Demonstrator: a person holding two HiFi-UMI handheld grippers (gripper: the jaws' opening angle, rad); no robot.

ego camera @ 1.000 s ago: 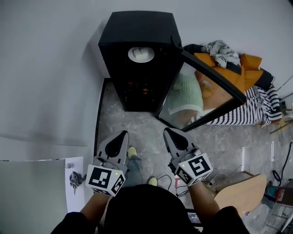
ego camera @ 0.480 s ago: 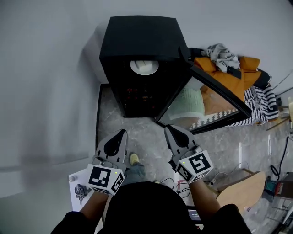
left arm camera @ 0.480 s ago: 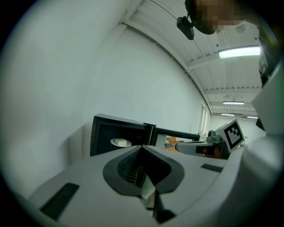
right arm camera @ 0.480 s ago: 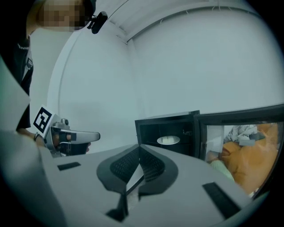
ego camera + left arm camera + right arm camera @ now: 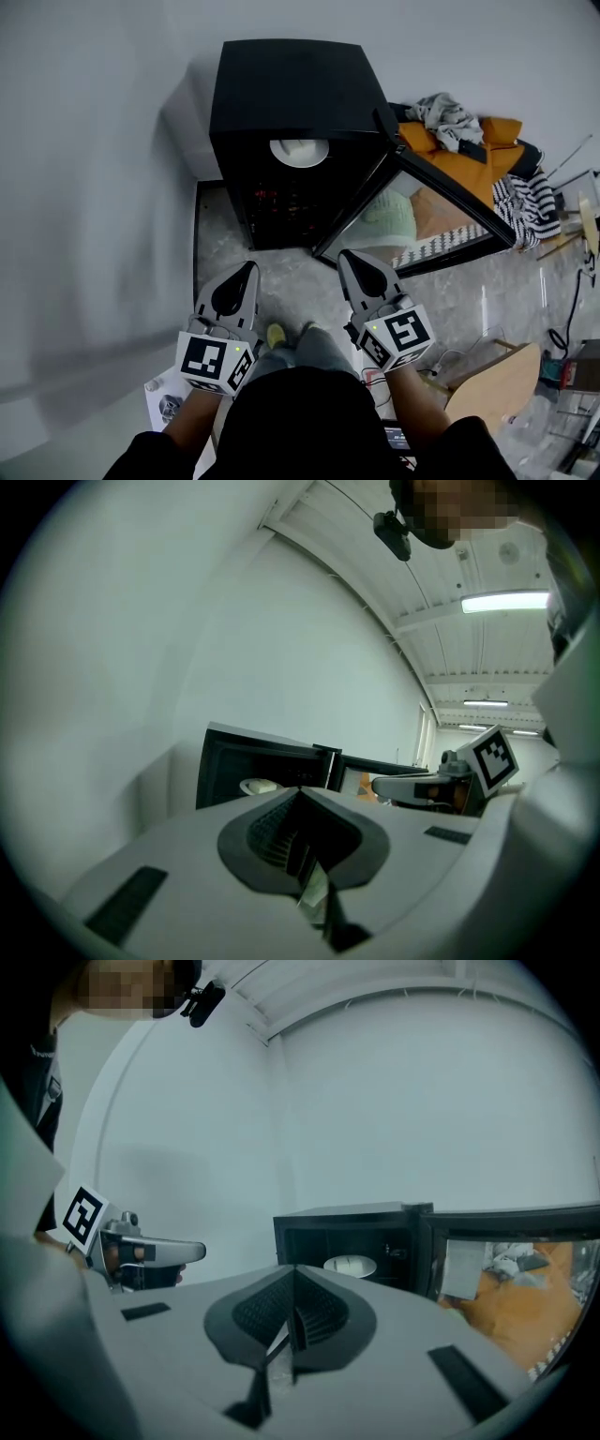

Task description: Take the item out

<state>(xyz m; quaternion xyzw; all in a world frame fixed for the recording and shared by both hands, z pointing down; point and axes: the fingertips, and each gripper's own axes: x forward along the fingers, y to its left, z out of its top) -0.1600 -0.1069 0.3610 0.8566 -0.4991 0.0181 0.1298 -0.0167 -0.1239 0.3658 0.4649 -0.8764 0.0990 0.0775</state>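
- I have the black cabinet [image 5: 291, 80] straight ahead, standing on the speckled floor [image 5: 281, 281] against the pale wall.
- Its glass door [image 5: 427, 202] is swung open to the right side of the head view, so the inside is open to me.
- The white dish [image 5: 299, 151] sits on an upper shelf inside, just behind the front opening. It is the only bright thing in that dark interior.
- The left gripper [image 5: 249, 268] has its jaws pressed together with nothing between them. Its own view shows only the closed seam.
- The right gripper [image 5: 347, 259] is just the same, with its jaws closed tight and empty.
- Both grippers are side by side in front of me, tips aimed at the cabinet and well short of its opening. Neither touches the cabinet or the door.
- The dish lies ahead of both tips and between their two lines.
- In the left gripper view it shows just left of the jaw tip, and in the right gripper view just right of it.
- Beyond the open door lies a heap of orange clothing [image 5: 469, 159] with striped fabric [image 5: 520, 202] beside it.
- A wooden seat [image 5: 497, 384] stands at my lower right.
- A printed sheet [image 5: 164, 403] lies on the floor by my left arm.
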